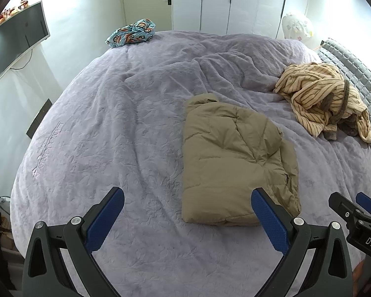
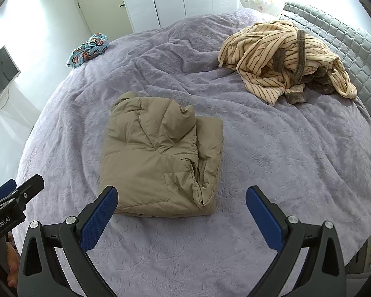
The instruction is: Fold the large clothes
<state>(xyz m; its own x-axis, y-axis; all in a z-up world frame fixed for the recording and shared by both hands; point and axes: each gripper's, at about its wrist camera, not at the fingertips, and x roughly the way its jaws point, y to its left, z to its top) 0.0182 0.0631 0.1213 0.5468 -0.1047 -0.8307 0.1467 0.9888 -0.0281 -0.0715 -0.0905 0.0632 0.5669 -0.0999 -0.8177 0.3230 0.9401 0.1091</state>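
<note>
Hovering over the near edge of the bed (image 1: 106, 128), the left hand-held gripper (image 1: 188, 212) and right hand-held gripper (image 2: 181, 210) both gape wide, holding nothing. Just beyond them, the folded khaki puffer jacket (image 2: 158, 163) lies on the bed. Farther past the jacket sits a crumpled striped robe (image 2: 282, 59), and beyond that, a cartoon-print garment (image 1: 132, 32).

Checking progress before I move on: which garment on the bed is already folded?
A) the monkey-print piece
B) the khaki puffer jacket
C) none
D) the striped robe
B: the khaki puffer jacket lies in a compact rectangle, while the striped robe and monkey-print piece are crumpled heaps.
</note>
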